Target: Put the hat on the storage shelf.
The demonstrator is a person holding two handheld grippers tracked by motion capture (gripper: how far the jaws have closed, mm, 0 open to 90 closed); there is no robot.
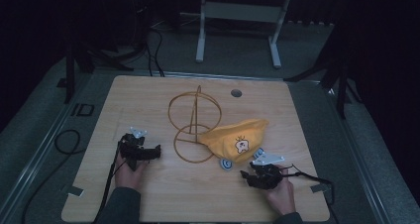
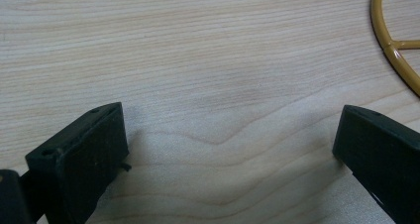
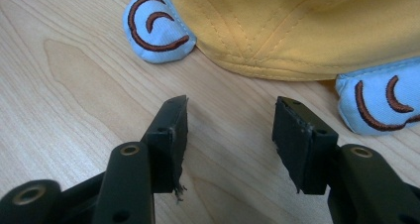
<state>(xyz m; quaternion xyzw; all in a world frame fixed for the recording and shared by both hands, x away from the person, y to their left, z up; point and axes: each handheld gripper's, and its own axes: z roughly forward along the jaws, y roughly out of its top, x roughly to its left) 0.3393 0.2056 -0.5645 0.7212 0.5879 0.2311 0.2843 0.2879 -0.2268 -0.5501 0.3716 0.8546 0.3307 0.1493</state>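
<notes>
Right gripper (image 3: 230,122), jaws parted and gripping nothing, is resting just short of the yellow cap (image 3: 307,26); left gripper (image 2: 223,149), gaping wide, is idling beside the wire stand (image 1: 194,125), likely snagging the cap.

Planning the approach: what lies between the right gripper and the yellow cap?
Just bare table, as the right gripper view shows: the right gripper, open, faces the cap with nothing between.
</notes>
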